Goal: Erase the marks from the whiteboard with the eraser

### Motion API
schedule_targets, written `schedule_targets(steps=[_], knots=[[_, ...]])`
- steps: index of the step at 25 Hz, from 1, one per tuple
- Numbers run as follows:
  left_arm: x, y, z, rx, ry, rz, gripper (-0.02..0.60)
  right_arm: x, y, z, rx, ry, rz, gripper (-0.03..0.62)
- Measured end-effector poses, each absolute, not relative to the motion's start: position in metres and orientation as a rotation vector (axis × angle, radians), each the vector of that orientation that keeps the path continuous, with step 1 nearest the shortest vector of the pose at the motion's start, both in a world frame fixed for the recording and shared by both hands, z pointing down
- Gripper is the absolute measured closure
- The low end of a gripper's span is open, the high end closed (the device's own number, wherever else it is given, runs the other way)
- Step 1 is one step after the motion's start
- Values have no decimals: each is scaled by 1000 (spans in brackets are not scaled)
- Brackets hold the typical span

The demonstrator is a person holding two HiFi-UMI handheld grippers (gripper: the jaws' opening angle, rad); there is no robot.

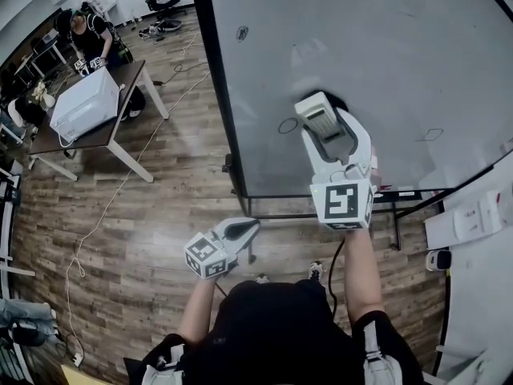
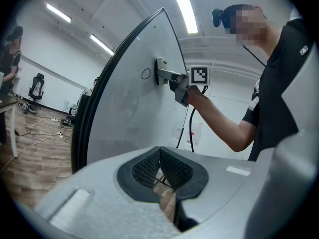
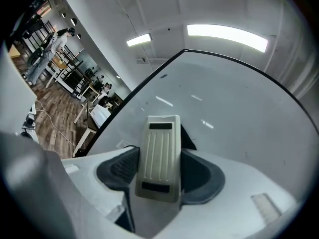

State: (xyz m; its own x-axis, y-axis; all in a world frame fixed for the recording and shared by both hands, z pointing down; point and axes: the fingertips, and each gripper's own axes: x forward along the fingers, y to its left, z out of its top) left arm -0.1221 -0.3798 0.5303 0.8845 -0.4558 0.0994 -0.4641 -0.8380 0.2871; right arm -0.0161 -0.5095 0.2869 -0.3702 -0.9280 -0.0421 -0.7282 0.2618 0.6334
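Wiping is the step in hand, as we judge it. Our right gripper (image 1: 337, 139) is clamped on the eraser (image 1: 314, 112), one jaw on each long side, and its far face looks pressed against the whiteboard (image 1: 361, 46), about the middle of the board's left half. Our left gripper (image 2: 159, 163) hangs low in front of the body, off the board, its jaws together with nothing between them.

An oval mark (image 1: 287, 125) sits just beside the eraser, on its left. A smaller mark (image 1: 242, 32) lies higher up near the board's left edge, and a faint outline (image 1: 429, 135) lies well to the right.

To do this well, we would hold the eraser flat so its whole face bears on the board, not one edge. We would then slide it left across the oval with steady pressure, overlapping the strokes. The grip should stay firm, because a tilted eraser could twist between the jaws or skip over the ink. After the oval, the higher mark and the faint outline each need their own pass. The free gripper could steady the board's frame if the board shifts under pressure.

We see no container that belongs to the task. The only box-like thing is a white box (image 1: 84, 103) on a table (image 1: 128, 87) well to the left. We cannot tell what it is or whether anything is inside.
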Motion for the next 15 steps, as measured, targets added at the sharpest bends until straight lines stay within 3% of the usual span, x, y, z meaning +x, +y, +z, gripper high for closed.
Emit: schedule_targets(steps=[15], knots=[[-136,-377,544,2711,-740,56,569,-76,-509,384,1293,-2106,-851,336]])
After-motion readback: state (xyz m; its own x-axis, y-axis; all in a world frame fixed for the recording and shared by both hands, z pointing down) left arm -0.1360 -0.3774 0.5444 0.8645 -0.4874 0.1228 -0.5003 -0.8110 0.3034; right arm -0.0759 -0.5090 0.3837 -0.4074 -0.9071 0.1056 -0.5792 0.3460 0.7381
